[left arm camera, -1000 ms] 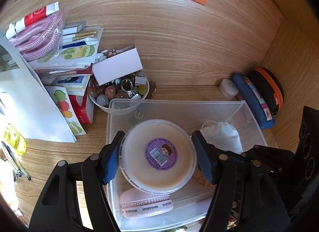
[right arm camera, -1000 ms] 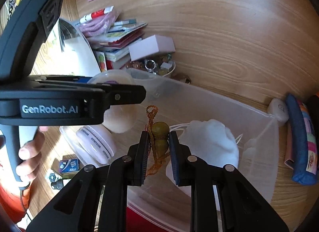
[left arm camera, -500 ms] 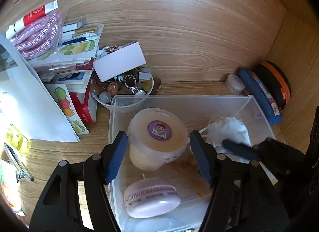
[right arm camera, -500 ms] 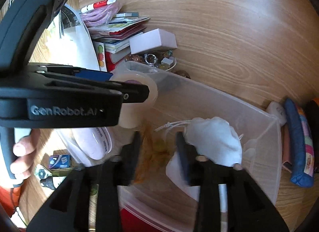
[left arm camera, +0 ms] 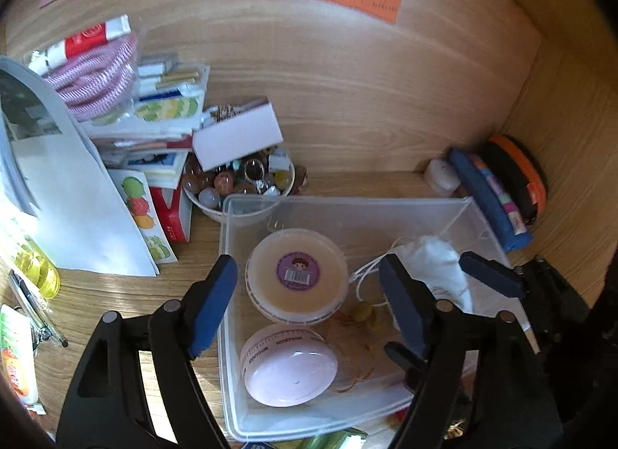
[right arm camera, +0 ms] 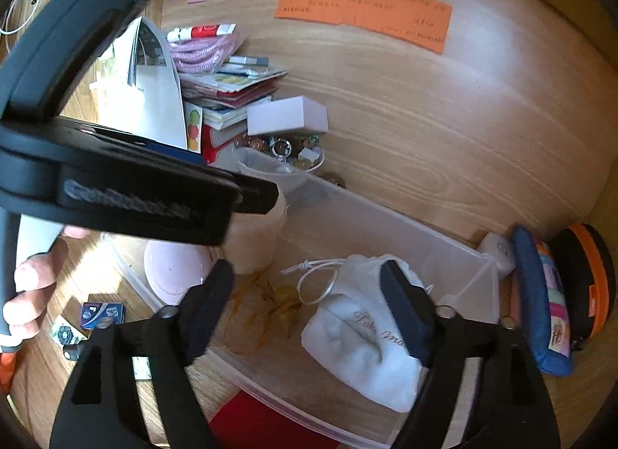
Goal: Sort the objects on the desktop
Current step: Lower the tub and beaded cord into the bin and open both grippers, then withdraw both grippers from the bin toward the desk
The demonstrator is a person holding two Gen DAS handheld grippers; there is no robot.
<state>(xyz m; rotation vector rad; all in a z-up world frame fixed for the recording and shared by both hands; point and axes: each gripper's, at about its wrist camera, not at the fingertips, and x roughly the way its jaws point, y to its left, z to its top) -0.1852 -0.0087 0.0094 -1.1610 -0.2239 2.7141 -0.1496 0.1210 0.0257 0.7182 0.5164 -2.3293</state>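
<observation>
A clear plastic bin holds a round tub with a purple label, a pink oval case, a white drawstring pouch and an olive bead charm on orange cord. My left gripper hovers over the tub, its jaws opening, and the pads are clear of the tub's sides. In the right wrist view my right gripper hangs over the bin with its jaws opening. The charm lies loose on the bin floor below them, beside the pouch.
A bowl of beads with a white box on it touches the bin's far left corner. Booklets and a pink cord are piled at the left. A blue pencil case and an orange-rimmed case lean at the right wall.
My left gripper let go of the tub, which now stands in the bin. My right gripper released the bead charm, which dropped to the bin floor. Both jaws have spread.
</observation>
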